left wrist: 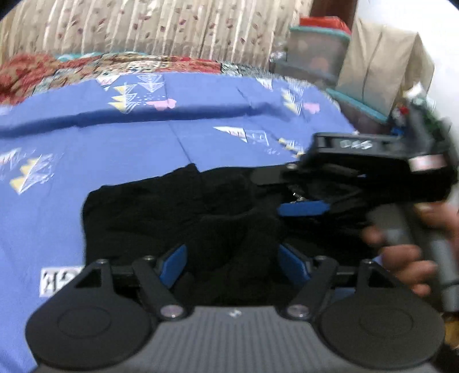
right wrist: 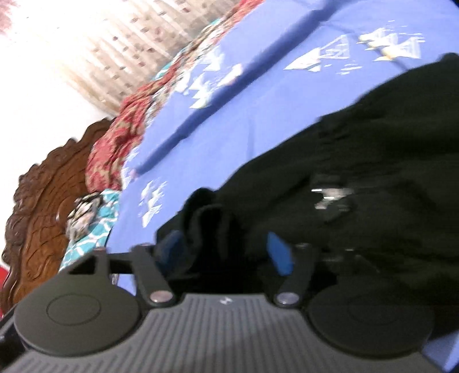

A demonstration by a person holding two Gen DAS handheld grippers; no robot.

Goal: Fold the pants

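The black pants [left wrist: 160,212] lie bunched on a blue patterned bedsheet [left wrist: 120,149]. My left gripper [left wrist: 233,258] has its blue fingers [left wrist: 175,262] spread apart, with a fold of the black cloth rising between them. My right gripper [left wrist: 298,208] shows at the right of the left wrist view, held by a hand, its tip over the pants. In the right wrist view my right gripper [right wrist: 226,252] also has its blue fingers [right wrist: 279,255] apart, with a bunch of the pants [right wrist: 358,137] between them. Both views are blurred.
A red floral blanket [left wrist: 34,71] and striped curtain [left wrist: 160,25] lie beyond the bed. Plastic storage boxes [left wrist: 315,54] and a beige bag [left wrist: 381,66] stand at the right. A carved wooden headboard [right wrist: 43,200] shows in the right wrist view.
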